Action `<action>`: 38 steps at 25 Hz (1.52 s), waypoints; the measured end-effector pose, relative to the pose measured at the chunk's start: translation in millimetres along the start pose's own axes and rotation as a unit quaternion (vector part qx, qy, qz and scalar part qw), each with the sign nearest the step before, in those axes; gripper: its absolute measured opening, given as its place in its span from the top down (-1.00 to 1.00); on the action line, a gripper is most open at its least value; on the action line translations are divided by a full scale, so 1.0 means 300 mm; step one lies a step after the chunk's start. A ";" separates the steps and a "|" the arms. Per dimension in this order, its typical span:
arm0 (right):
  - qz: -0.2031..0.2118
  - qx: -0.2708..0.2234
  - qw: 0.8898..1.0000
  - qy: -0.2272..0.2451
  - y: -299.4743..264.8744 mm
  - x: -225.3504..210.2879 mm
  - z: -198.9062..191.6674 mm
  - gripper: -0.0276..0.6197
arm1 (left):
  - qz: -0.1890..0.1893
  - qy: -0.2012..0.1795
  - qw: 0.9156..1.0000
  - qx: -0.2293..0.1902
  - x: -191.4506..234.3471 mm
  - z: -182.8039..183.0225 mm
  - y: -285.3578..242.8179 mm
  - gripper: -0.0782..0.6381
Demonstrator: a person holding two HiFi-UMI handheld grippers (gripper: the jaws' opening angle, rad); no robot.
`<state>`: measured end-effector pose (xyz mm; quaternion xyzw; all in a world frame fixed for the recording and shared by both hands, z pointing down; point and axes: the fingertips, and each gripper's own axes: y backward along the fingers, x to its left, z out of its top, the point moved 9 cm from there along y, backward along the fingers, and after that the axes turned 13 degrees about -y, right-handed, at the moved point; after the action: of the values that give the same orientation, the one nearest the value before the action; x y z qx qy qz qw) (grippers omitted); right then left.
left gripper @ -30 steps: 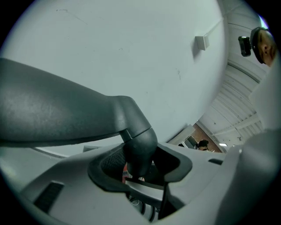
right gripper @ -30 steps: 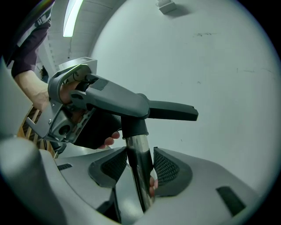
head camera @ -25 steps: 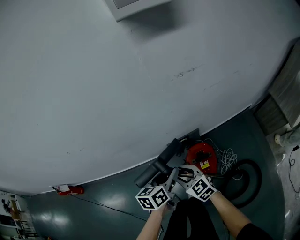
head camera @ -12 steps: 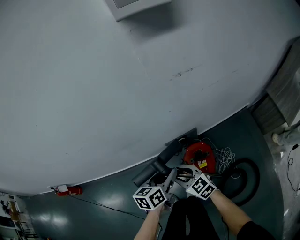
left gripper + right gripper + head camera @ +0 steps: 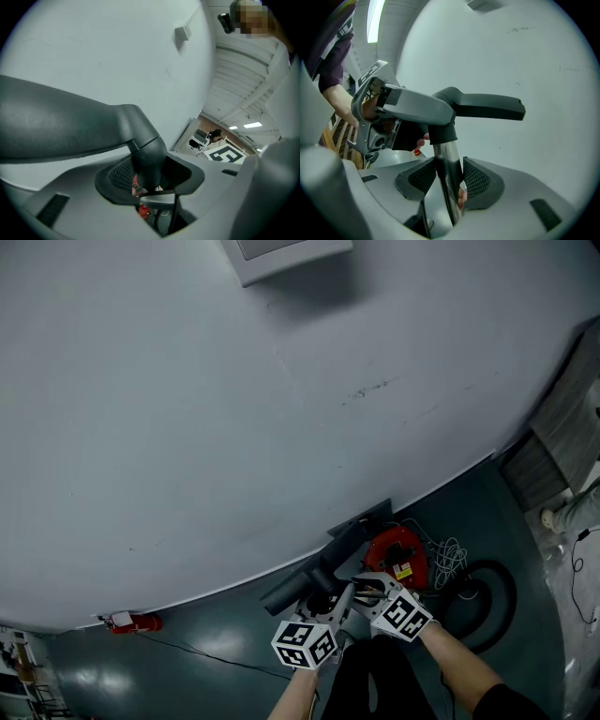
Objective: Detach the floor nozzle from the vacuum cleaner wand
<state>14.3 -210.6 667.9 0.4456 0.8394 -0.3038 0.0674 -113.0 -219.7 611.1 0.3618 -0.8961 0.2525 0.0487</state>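
Observation:
The dark grey floor nozzle (image 5: 314,576) is held up in front of the white wall, joined to a chrome wand (image 5: 449,183). My left gripper (image 5: 330,604) is shut on the nozzle's neck (image 5: 149,157), which fills the gap between its ribbed pads (image 5: 121,174). The nozzle's flat head (image 5: 56,129) stretches off to the left in the left gripper view. My right gripper (image 5: 362,589) is shut on the wand just below the black collar (image 5: 442,133), with its pads (image 5: 476,178) pressed on the tube. The left gripper (image 5: 396,117) also shows in the right gripper view, beside the neck.
A red vacuum cleaner body (image 5: 401,557) lies on the dark floor under the grippers, with a black hose (image 5: 489,601) looped to its right and a white cable (image 5: 457,554) beside it. A small red object (image 5: 131,622) sits by the wall at the left.
My left gripper has rolled a little on the nozzle neck, and its marker cube sits slightly lower. The right gripper has kept still on the wand.

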 end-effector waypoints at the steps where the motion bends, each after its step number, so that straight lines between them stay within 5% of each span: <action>1: 0.000 0.002 1.000 -0.001 0.000 -0.001 -0.002 0.36 | -0.002 0.029 0.999 -0.015 0.017 0.007 0.009 0.28; 3: 0.001 0.004 1.000 -0.001 -0.001 -0.002 -0.009 0.36 | 0.003 0.093 0.993 -0.068 0.076 0.063 0.041 0.28; 5: -0.002 0.005 1.000 0.001 -0.004 -0.001 -0.013 0.36 | 0.011 0.106 0.989 -0.105 0.138 0.156 0.073 0.28; 13: -0.002 0.018 1.000 -0.012 -0.010 0.005 -0.007 0.36 | 0.017 0.045 0.994 -0.101 0.158 0.259 0.136 0.28; 27: 0.002 -0.146 0.981 -0.125 0.214 0.110 0.363 0.30 | 0.022 -0.028 0.994 -0.099 0.071 0.408 0.272 0.28; 33: -0.013 -0.181 0.975 -0.126 0.302 0.200 0.519 0.33 | 0.034 -0.099 0.987 -0.118 -0.018 0.544 0.343 0.28; 38: -0.040 -0.223 0.969 -0.095 0.371 0.270 0.624 0.68 | 0.061 -0.160 0.974 -0.146 -0.085 0.649 0.421 0.28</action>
<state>24.5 -213.5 435.7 0.3541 0.8930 -0.1520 0.2324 -160.6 -221.6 382.5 0.3314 -0.9398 0.0601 -0.0579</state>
